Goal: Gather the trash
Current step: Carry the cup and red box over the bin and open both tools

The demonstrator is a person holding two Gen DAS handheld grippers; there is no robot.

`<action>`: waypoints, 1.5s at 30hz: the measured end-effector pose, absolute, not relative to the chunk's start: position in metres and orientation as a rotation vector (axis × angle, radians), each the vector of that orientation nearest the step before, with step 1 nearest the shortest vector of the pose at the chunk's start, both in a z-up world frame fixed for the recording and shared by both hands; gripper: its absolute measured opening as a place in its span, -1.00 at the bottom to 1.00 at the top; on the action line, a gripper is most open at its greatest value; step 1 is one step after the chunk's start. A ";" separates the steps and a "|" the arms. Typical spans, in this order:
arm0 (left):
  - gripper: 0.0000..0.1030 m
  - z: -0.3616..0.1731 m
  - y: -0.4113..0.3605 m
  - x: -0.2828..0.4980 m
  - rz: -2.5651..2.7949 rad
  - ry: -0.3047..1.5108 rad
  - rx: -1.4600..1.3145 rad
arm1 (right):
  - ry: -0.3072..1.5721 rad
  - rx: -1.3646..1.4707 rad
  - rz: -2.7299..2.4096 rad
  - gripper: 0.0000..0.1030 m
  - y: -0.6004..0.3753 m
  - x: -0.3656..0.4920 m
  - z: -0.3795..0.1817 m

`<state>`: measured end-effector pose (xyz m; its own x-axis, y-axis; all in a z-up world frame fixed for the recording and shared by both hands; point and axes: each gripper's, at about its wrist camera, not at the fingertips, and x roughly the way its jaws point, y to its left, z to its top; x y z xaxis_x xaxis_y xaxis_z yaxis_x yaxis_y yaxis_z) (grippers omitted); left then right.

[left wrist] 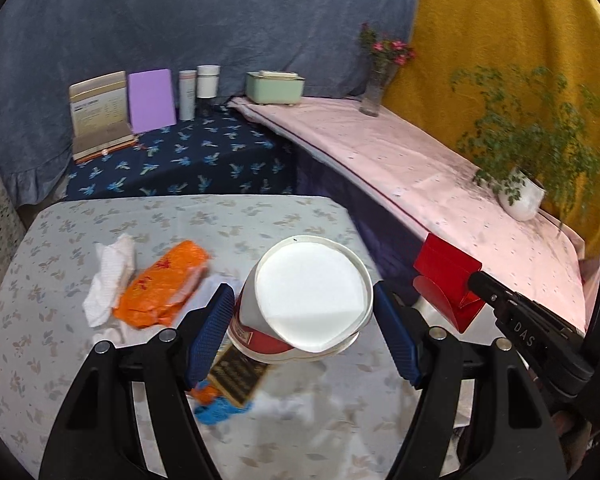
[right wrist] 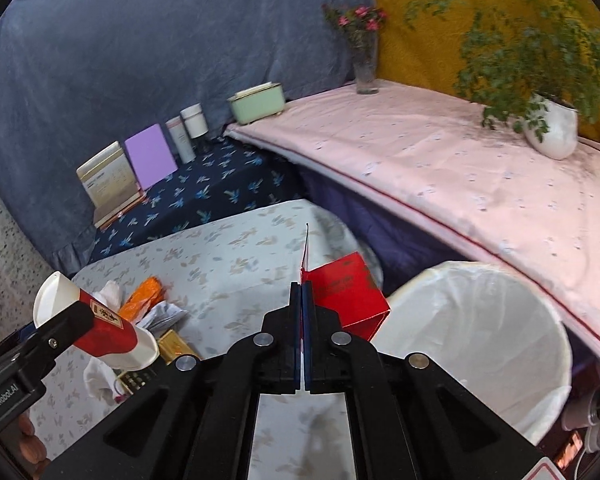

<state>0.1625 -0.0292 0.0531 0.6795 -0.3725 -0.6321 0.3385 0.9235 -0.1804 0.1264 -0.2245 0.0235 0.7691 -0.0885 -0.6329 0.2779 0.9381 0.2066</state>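
Observation:
A red-and-white paper cup [left wrist: 300, 292] hangs tilted above the floral table [left wrist: 180, 216], its white base towards the camera. My left gripper [left wrist: 302, 294] is shut on it, blue pads on both of its sides; the right wrist view shows this cup [right wrist: 100, 320] lifted clear of the table. My right gripper [right wrist: 302, 286] is shut on the thin flap of a red cardboard box [right wrist: 348, 296], which hangs off its right side. In the left wrist view the red box [left wrist: 444, 276] sits at that gripper's tip [left wrist: 476, 280]. A bin with a white liner [right wrist: 480, 340] stands just right of the box.
On the table lie an orange wrapper [left wrist: 164, 284], a crumpled white tissue [left wrist: 108, 276], a gold-and-black packet [left wrist: 240, 376] and a blue scrap [left wrist: 216, 412]. A pink-covered shelf [right wrist: 420, 168] holds a white plant pot [right wrist: 552, 132] and a glass vase [right wrist: 366, 68].

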 end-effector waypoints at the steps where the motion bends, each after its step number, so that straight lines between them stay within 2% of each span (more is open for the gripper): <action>1: 0.32 0.054 -0.037 0.160 -0.415 0.723 -0.046 | 0.663 0.302 -0.214 -0.98 -0.230 0.122 0.025; 23: 0.32 0.008 -0.195 0.108 -0.729 0.830 0.107 | 0.709 0.418 -0.466 -0.98 -0.326 0.036 -0.015; 45: 0.32 -0.015 -0.216 0.115 -0.749 0.876 0.140 | 0.699 0.446 -0.492 -0.98 -0.340 0.031 -0.015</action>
